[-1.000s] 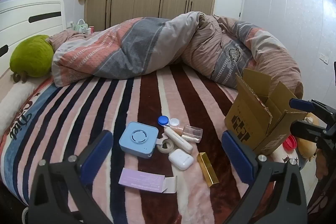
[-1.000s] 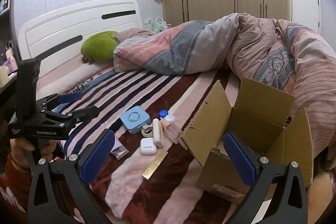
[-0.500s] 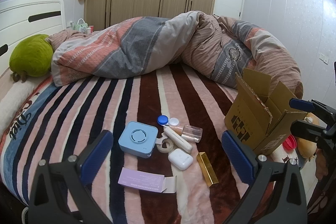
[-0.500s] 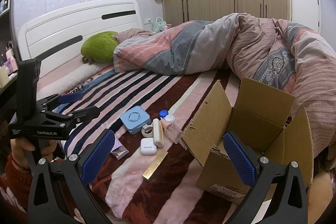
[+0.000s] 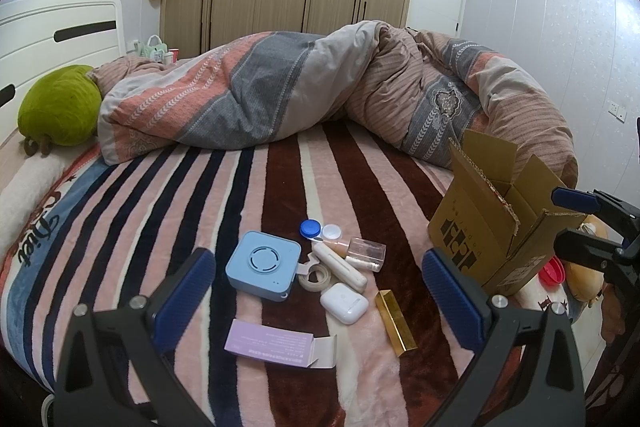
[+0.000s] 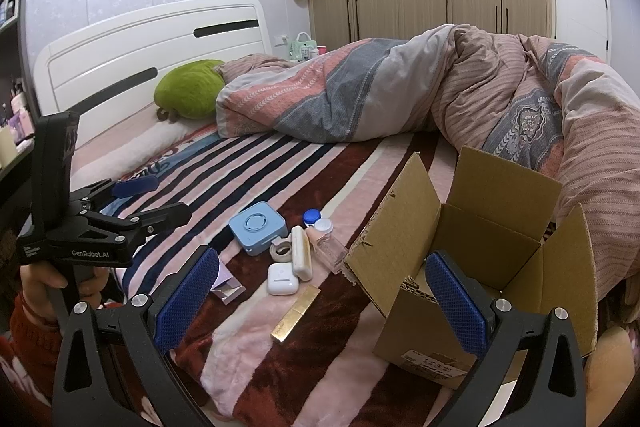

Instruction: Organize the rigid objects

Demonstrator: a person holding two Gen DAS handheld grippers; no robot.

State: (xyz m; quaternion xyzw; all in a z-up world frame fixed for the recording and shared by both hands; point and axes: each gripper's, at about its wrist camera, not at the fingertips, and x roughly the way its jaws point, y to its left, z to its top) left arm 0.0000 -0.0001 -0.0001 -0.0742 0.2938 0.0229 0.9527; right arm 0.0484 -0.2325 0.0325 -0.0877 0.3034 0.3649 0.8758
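Grippers hover gaping above bed clutter.

A bed covered with a plush blanket striped in pink, brown, navy and cream carries a bunched pink-and-grey striped duvet along its far side and a green plush pillow near the white headboard. Clustered on the blanket lie a light-blue square plastic device, a roll of clear tape, a white earbud case, a cream oblong case, a clear small bottle, a blue-and-white contact lens case, a gold rectangular bar and a lilac paper carton. An open brown cardboard box stands on the blanket to their right.
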